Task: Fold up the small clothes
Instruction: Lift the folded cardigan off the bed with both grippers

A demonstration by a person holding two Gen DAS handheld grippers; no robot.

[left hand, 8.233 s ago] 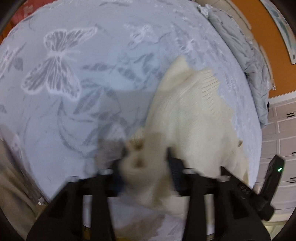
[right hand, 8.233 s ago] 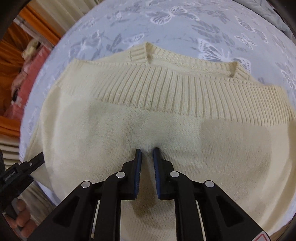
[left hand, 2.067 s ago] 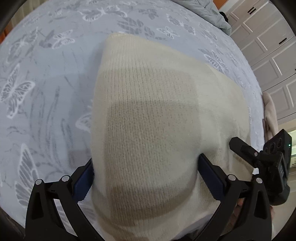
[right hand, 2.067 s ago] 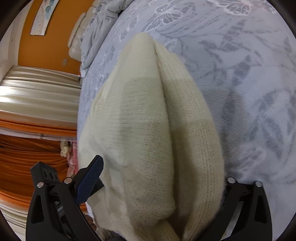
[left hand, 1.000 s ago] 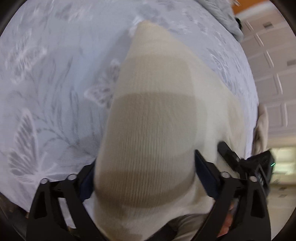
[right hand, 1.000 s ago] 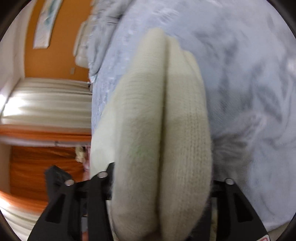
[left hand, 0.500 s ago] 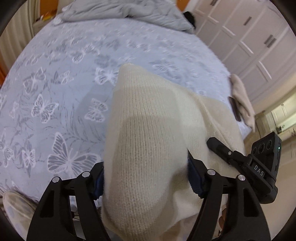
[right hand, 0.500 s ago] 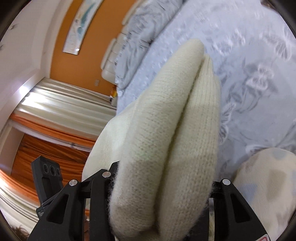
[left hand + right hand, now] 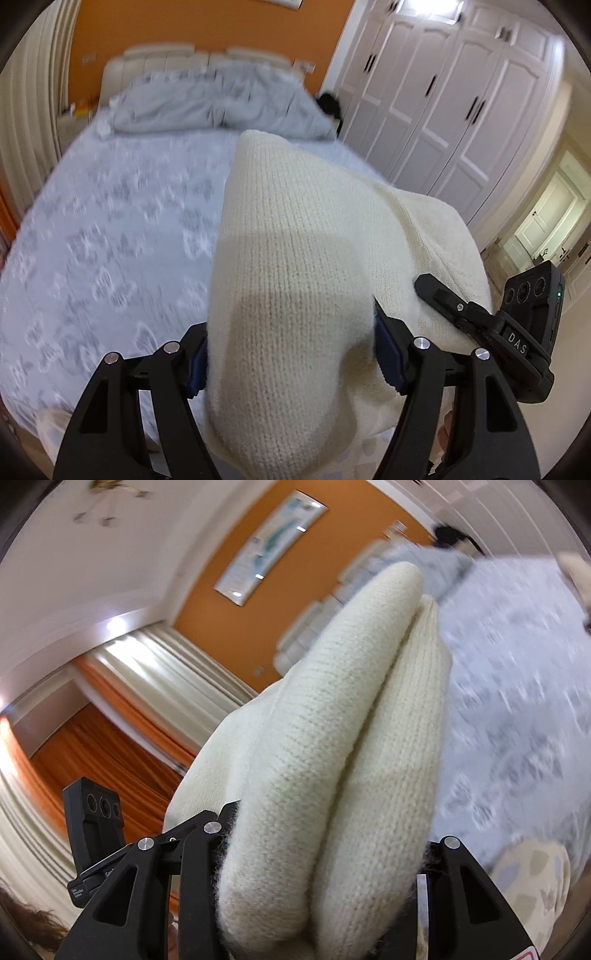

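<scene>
Folded cream sweater (image 9: 295,295) lifted clear of the bed (image 9: 110,240), carried as a thick bundle between both tools. Left claw (image 9: 291,354) clenched on one end of the bundle, knit bulging out between the blue pads. Right claw (image 9: 321,853) clenched on the other end, two rolled layers (image 9: 351,720) visible side by side, fuzz pressed against the black fingers (image 9: 207,849). Step in hand judged: transfer of the finished fold to a resting place. Advice: keep both grips level and equally spaced so layers do not slide apart; lower flat, release together. Risk judged: soft knit sagging in the middle, fold opening. Bed covered with grey-blue butterfly-print sheet, grey duvet (image 9: 207,99) bunched at the headboard. Orange wall (image 9: 258,602) with framed picture (image 9: 269,542), white wardrobe doors (image 9: 443,110), pale and orange curtains (image 9: 122,709). Background blurred in both views.
</scene>
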